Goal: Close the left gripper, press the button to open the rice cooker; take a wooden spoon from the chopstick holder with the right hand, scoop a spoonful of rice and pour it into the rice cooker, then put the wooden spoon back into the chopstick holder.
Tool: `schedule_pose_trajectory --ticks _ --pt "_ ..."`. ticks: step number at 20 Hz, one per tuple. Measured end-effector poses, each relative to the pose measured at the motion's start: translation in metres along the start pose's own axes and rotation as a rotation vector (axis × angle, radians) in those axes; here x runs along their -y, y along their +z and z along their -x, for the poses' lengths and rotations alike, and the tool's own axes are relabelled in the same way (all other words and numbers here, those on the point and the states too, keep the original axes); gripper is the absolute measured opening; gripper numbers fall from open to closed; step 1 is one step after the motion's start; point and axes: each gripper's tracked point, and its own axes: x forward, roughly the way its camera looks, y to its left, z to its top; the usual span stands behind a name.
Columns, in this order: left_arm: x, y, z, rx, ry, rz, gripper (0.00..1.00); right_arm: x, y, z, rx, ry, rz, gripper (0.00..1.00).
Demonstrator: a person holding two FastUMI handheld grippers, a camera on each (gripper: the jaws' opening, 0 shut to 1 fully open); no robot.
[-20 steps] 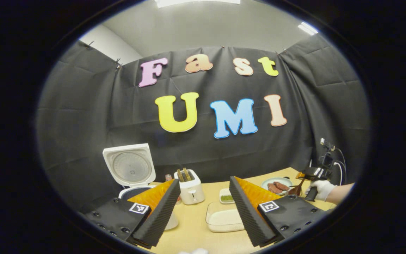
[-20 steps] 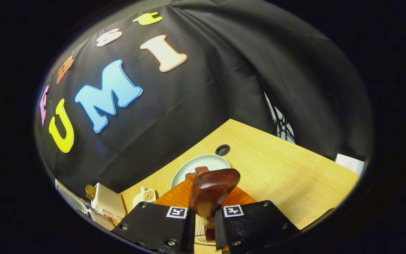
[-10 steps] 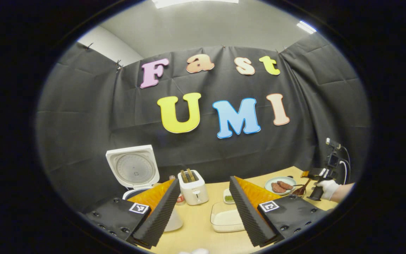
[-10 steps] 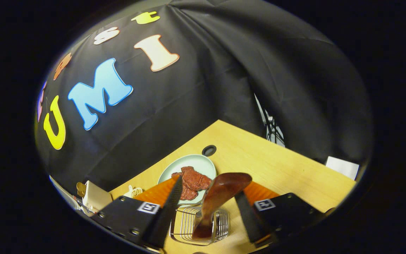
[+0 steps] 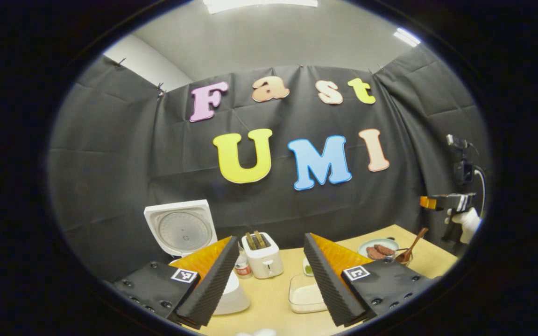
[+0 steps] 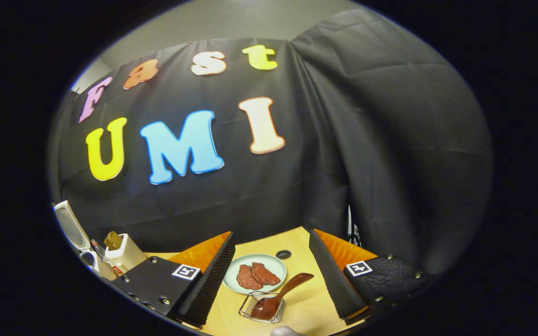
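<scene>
one wooden spoon (image 6: 280,292), two toast slices (image 5: 256,240)

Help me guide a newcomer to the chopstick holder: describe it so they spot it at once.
Find the pale round plate with brown meat near the table's back edge. Just in front of it stands the chopstick holder, a small wire basket. It alone has a dark wooden spoon leaning out of it.

A staged kitchen booth: black cloth (image 5: 110,154) walls behind a wooden bench (image 5: 269,298) carrying a rice cooker (image 5: 182,228), with a toaster (image 5: 263,254) just beside it.
</scene>
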Motion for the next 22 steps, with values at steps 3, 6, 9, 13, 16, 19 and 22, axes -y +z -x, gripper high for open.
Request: schedule_pose_trajectory --ticks 3,6,9,13,16,19,22 --pt "-0.010 0.006 -0.010 0.013 0.004 0.005 0.96 -0.042 0.043 0.036 0.075 0.071 0.042 0.98" --pt "-0.024 0.010 -0.020 0.018 0.018 0.016 0.97 -0.076 0.063 0.078 0.122 0.126 0.124 0.98" --pt "-0.040 0.016 -0.032 0.023 0.032 0.034 0.99 -0.115 0.056 0.113 0.109 0.206 0.120 0.97" --pt "-0.074 0.033 -0.050 0.051 0.066 0.062 0.99 -0.146 0.042 0.140 0.077 0.273 0.127 0.98" --pt "-0.106 0.050 -0.073 0.081 0.103 0.066 0.99 -0.156 0.031 0.142 0.031 0.294 0.118 0.98" --pt "-0.154 0.077 -0.107 0.132 0.166 0.029 0.98 -0.156 0.027 0.139 0.006 0.292 0.130 0.98" --pt "-0.201 0.098 -0.151 0.156 0.231 0.042 0.98 -0.162 0.019 0.137 -0.030 0.297 0.124 0.98"
